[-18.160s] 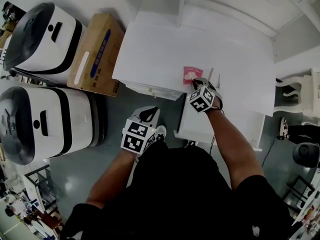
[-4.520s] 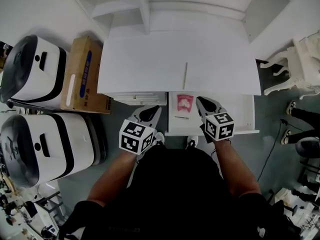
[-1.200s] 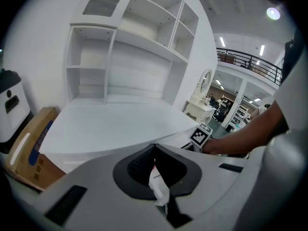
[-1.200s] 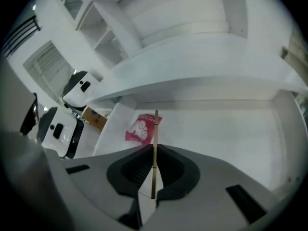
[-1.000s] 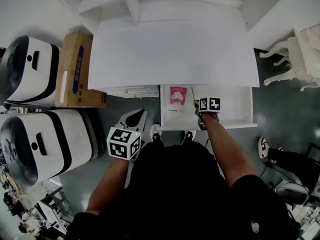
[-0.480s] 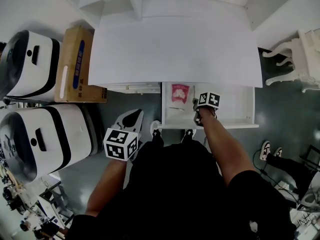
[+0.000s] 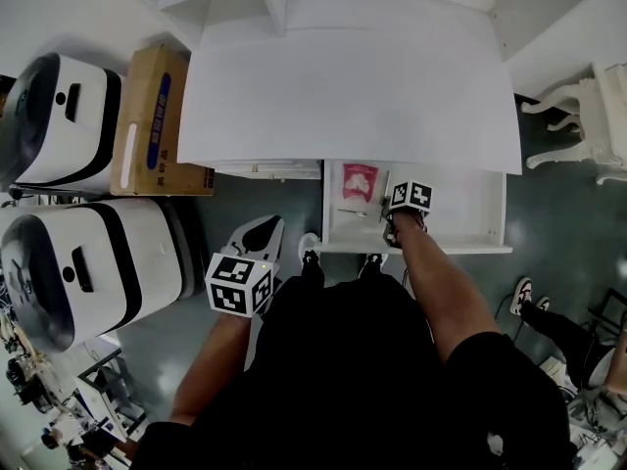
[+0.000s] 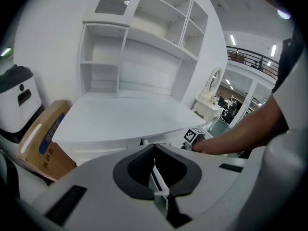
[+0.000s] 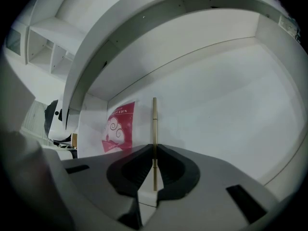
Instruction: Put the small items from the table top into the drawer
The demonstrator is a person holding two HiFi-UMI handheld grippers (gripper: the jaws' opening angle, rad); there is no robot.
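The open white drawer (image 7: pixel 460 204) sticks out under the desk's front edge. A red packet (image 7: pixel 359 180) (image 9: pixel 119 127) lies flat at the drawer's left end. My right gripper (image 7: pixel 390 215) (image 9: pixel 154 166) reaches down into the drawer just right of the packet, shut on a thin gold stick (image 9: pixel 154 129). The stick points away from the jaws, low over the drawer floor (image 9: pixel 221 105). My left gripper (image 7: pixel 263 229) (image 8: pixel 154 163) hangs over the floor left of the drawer, jaws shut with nothing between them. The white desk top (image 7: pixel 353 86) (image 8: pixel 125 119) is bare.
A cardboard box (image 7: pixel 157 116) (image 8: pixel 41 138) and two large white-and-black machines (image 7: pixel 88 262) stand left of the desk. A white shelf unit (image 8: pixel 139 47) rises behind it. A white ornate chair (image 7: pixel 588 116) stands at the right, with shoes (image 7: pixel 524 292) on the grey floor.
The stick lay on the desk top 4.5 s ago; now my right gripper holds it inside the drawer. Over the last second the right gripper barely shifts. The left gripper stays put.
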